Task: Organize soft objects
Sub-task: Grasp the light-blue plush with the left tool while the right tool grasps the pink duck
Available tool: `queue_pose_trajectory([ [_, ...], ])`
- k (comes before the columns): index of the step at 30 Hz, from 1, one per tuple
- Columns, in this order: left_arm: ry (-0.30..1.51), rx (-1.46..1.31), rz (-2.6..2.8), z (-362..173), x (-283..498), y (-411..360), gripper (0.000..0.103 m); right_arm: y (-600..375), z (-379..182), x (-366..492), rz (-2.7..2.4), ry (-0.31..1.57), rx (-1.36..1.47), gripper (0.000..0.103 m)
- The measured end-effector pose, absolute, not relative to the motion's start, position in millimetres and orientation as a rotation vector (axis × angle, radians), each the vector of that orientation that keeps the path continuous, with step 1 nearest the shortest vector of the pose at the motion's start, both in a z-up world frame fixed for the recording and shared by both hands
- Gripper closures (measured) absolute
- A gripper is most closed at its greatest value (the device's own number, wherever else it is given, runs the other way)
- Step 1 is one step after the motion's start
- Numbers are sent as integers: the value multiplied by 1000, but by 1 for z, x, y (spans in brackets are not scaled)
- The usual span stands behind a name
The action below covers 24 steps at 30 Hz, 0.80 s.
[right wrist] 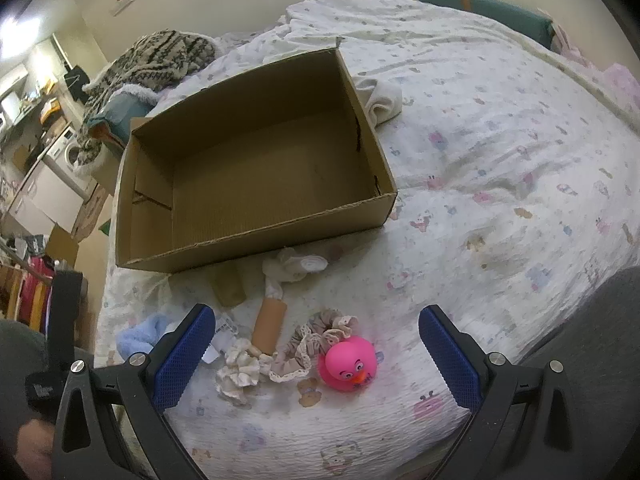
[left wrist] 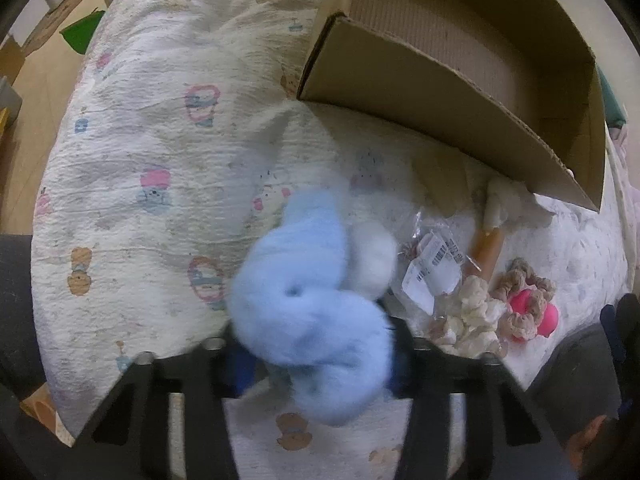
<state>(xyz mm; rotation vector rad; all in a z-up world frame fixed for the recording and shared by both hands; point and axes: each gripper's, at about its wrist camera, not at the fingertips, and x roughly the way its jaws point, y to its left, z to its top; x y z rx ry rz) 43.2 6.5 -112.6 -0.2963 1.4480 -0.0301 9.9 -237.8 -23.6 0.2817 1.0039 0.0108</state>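
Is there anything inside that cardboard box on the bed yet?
Nothing shows inside the cardboard box: its bare brown floor is in view. Only the strip just behind its near wall is hidden. A blue fluffy cloth sits outside it, between the left fingers.

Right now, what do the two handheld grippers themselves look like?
Both look alike: black frames with triangular cut-outs and round silver bolts. The right gripper has blue pads with a fine grid texture. The left gripper also shows blue pads, mostly hidden. No cables or markings are visible.
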Motion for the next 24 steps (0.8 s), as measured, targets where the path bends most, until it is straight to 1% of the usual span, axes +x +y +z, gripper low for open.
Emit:
queue_pose_trajectory([
  [1,1443,-298,-33,-110,42,7,73,-239,-24,10,10,1008,289,0],
  [4,1430,-314,-35,-103,37,11,79,-242,-27,12,5,1021,304,0],
  [9,1368,-287,-41,-74,27,10,80,-253,-29,14,-2,1041,358,0],
  [14,1285,-244,-40,-51,21,11,80,-275,-44,21,15,1129,523,0],
  [15,1269,-233,-35,-47,21,12,80,-278,-49,22,13,1148,547,2],
  [16,1262,-226,-31,-45,21,12,80,-279,-54,24,11,1174,563,9],
  [18,1272,-244,-28,-48,23,16,80,-280,-63,27,2,1224,583,17],
  [23,1347,-283,-18,-68,29,20,80,-269,-79,26,-16,1313,539,24],
  [24,1352,-284,-10,-71,28,20,80,-265,-80,27,-16,1324,510,28],
])
